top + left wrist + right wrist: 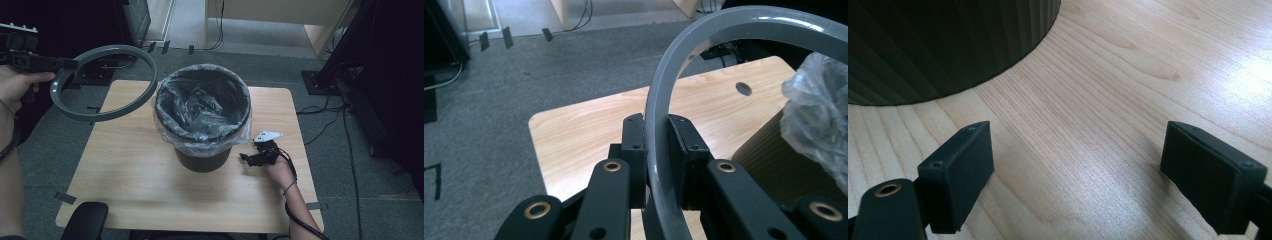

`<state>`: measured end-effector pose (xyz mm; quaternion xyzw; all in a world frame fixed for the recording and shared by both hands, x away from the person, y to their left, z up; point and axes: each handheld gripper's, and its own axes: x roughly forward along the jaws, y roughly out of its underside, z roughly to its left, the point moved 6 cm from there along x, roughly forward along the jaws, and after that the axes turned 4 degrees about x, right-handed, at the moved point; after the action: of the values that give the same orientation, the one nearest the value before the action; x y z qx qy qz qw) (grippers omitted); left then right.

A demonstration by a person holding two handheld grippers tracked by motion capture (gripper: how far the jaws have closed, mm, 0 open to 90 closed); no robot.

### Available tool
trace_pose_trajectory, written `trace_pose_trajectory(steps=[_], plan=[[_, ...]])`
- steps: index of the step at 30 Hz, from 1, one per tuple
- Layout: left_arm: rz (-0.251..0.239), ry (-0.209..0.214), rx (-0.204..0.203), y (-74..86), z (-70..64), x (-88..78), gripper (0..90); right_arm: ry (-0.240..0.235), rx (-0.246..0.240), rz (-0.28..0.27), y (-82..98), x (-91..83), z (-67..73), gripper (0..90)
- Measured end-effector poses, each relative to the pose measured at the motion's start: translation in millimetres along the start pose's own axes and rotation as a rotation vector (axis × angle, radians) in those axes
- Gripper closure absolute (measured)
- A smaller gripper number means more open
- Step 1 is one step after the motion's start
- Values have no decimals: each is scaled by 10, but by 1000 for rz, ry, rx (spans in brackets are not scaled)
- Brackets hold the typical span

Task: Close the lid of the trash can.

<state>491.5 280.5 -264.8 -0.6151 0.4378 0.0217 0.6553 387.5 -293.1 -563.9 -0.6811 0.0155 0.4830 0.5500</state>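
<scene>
The left claw [656,150] pinches the grey ring [104,82] by its rim, holding it beside the lined bin [202,117], likely to clamp the bag [200,107], while the right claw [1078,180] rests spread on the worktop [135,180].

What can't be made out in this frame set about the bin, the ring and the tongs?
- Bin floor: high view, hidden under the crumpled liner bag.
- Bin's top: right gripper view, cut off by the upper edge.
- Grey ring: left gripper view, its far arc runs off the right edge.
- Right tongs: high view, too small and dark to read the opening.
</scene>
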Motion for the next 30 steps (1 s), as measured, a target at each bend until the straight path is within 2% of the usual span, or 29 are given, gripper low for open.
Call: trace_pose_trajectory(steps=[9, 30], plan=[[-2, 24, 31, -125, -162, 88, 788, 0, 0, 0, 0, 0, 1, 130], [10, 74, 85, -237, -449, 367, 787, 0, 2, 1, 2, -2, 4, 130]])
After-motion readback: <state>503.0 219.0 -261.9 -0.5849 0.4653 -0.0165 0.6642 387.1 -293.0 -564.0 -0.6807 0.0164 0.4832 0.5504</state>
